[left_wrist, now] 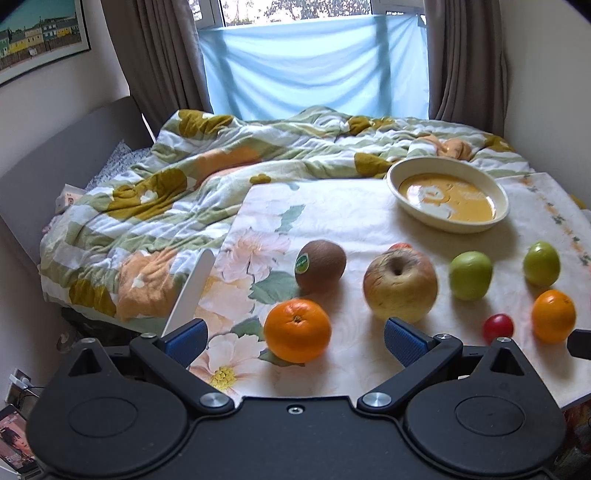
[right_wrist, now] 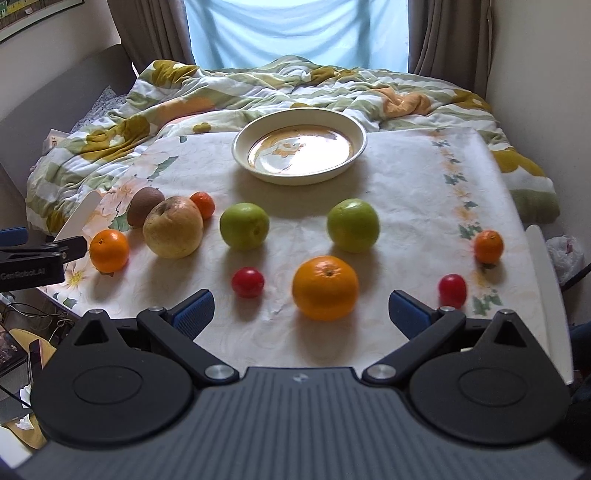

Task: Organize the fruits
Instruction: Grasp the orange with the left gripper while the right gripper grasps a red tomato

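Both claws wide apart (empty), small orange [right_wrist: 488,246] near table edge [right_wrist: 532,266].

Small tangerine [left_wrist: 400,246] mostly hidden behind yellow apple [left_wrist: 400,283] in left wrist view, only sliver of top showing. Kiwi [right_wrist: 144,210] partly covered by same apple in right wrist view. Framed picture [left_wrist: 38,35] cut off by top-left edge (houses visible, rest lost). Left gripper [right_wrist: 40,258] only partly in right wrist view, cut by left edge; jaws not readable there. Sticker [left_wrist: 301,264] on kiwi: print too small to read. Screen [left_wrist: 14,443] at lower left cropped, content unclear. Bench [left_wrist: 369,214] near corners hidden under gripper bodies.
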`<control>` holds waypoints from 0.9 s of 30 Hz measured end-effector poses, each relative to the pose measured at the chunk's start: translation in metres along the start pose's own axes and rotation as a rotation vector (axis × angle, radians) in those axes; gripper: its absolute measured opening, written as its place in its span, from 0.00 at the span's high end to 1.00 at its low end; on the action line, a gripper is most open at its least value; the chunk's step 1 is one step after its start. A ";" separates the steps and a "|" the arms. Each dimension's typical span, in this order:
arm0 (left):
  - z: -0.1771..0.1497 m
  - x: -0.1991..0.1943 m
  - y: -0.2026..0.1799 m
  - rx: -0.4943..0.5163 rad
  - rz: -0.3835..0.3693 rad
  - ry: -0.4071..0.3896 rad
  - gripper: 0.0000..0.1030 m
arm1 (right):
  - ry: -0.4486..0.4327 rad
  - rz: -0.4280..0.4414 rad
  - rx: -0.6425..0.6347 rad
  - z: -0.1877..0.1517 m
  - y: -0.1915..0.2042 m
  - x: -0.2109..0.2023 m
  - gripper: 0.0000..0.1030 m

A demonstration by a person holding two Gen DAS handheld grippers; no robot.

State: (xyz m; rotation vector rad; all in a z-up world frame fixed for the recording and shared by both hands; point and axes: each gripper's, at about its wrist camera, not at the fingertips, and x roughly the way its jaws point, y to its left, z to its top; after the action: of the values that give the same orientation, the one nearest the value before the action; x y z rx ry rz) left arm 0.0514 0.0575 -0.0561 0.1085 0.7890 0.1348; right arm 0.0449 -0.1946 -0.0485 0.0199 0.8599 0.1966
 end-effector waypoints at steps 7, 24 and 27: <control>-0.011 0.032 0.011 0.011 -0.051 0.044 0.00 | 0.035 -0.011 -0.003 -0.012 0.028 0.031 0.00; -0.015 0.073 0.009 0.114 -0.125 0.064 0.11 | 0.056 -0.046 0.023 -0.026 0.061 0.076 0.00; -0.016 0.078 0.011 0.113 -0.132 0.072 0.19 | 0.055 -0.054 0.022 -0.026 0.065 0.081 0.00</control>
State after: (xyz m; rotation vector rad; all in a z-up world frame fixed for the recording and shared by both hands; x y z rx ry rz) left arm 0.0936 0.0817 -0.1200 0.1588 0.8729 -0.0309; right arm 0.0661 -0.1177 -0.1197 0.0122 0.9167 0.1377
